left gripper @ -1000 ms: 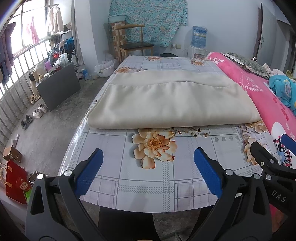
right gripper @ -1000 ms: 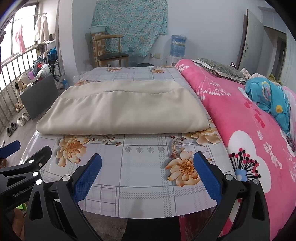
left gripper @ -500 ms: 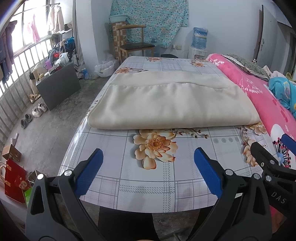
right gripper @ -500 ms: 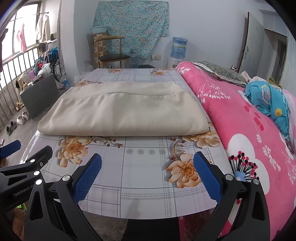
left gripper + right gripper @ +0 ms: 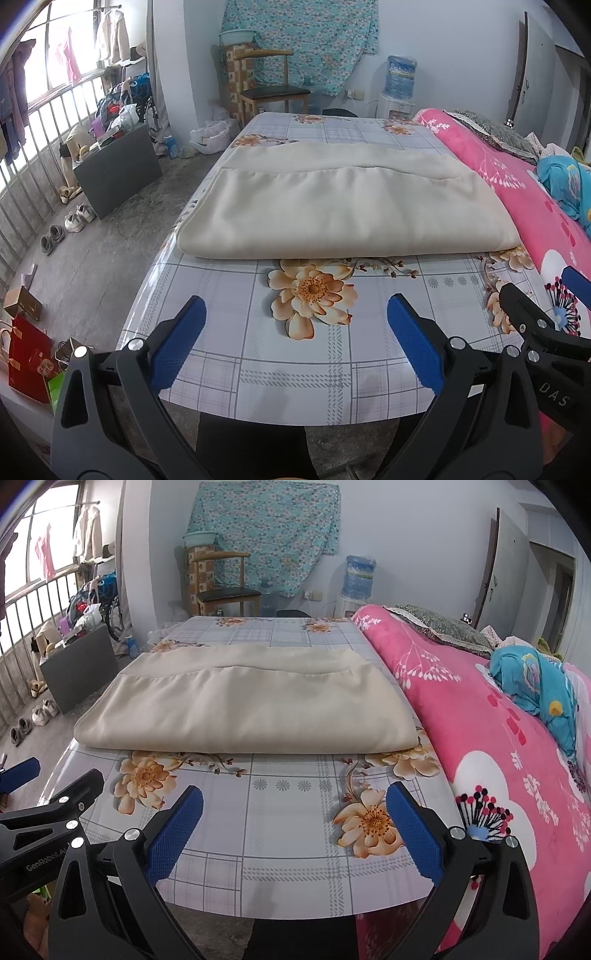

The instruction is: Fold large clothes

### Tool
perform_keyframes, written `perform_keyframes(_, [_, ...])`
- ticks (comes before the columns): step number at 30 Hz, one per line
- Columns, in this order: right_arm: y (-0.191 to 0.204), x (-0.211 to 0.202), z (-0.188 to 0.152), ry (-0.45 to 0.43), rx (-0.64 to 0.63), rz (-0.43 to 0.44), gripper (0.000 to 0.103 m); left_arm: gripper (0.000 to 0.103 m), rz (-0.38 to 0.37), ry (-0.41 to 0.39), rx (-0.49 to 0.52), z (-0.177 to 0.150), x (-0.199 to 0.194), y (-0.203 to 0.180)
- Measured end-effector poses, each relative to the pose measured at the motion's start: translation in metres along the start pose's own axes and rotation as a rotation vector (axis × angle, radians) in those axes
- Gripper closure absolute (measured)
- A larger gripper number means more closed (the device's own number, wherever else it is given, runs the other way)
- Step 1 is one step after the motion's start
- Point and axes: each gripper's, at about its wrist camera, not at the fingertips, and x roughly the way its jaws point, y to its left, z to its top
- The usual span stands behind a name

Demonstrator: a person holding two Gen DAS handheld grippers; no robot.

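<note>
Table (image 5: 303, 373): glossy flowered cover, with bare floor off its left edge and a pink bedspread (image 5: 491, 746) along its right side; a hard tug could slide the cloth over the slick surface toward either.
Cream garment (image 5: 343, 206): lies flat across the middle of the table in 2 visible layers, upper layer stopping short of the far edge; a pinch at the near fold that catches only 1 layer would likely peel the stack apart.
Near fold: rounded and low; blunt tips could push it back and bunch it.
Left gripper (image 5: 295, 323): jaws spread wide, holding nothing, low over the near table edge, well short of the cloth.
Right gripper (image 5: 295, 806): likewise released and empty, just beside the left; uneven lifts could skew the next fold.
</note>
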Motion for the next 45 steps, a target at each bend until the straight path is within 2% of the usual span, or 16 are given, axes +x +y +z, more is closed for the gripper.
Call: perform_keyframes(45, [0.0018, 0.0006, -0.0005, 0.005, -0.002, 0.000, 0.006, 0.008, 0.005, -0.003, -0.005, 0.0025, -0.0028, 0.0025])
